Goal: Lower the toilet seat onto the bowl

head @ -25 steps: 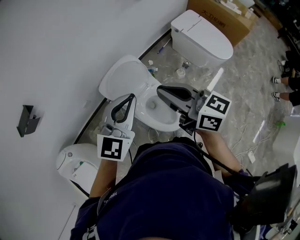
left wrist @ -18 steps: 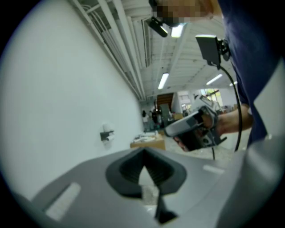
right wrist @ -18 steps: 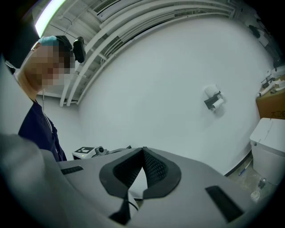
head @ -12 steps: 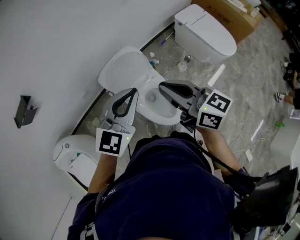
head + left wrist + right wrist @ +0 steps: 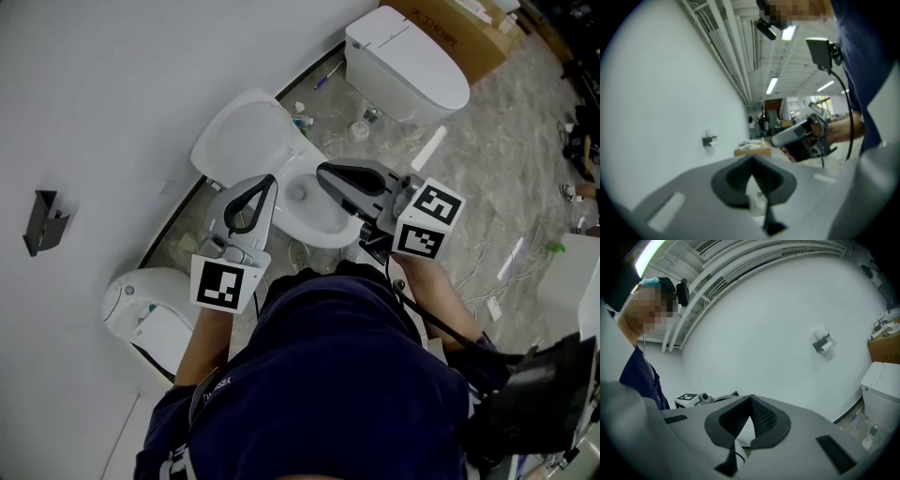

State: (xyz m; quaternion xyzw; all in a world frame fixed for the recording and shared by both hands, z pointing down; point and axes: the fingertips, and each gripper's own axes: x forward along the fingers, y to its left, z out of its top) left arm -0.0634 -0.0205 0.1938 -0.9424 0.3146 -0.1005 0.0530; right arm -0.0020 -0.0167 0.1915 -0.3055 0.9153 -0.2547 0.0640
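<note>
Standing raised against the wall, the toilet seat (image 5: 246, 142) sits behind the open bowl (image 5: 314, 232), and neither tool touches it. Your left gripper (image 5: 266, 184) hangs by the bowl's left rim and your right gripper (image 5: 323, 175) by its right rim, each with jaws pressed together on nothing. Between them is open air. Your torso hides the bowl's front edge, and seat and lid can't be told apart.

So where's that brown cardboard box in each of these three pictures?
Head view: the cardboard box sits at the top edge, behind the closed toilet.
Left gripper view: the box is small, near the middle, far off.
Right gripper view: the box is at the right edge, above that toilet.
Shared landmark: the white wall.
</note>
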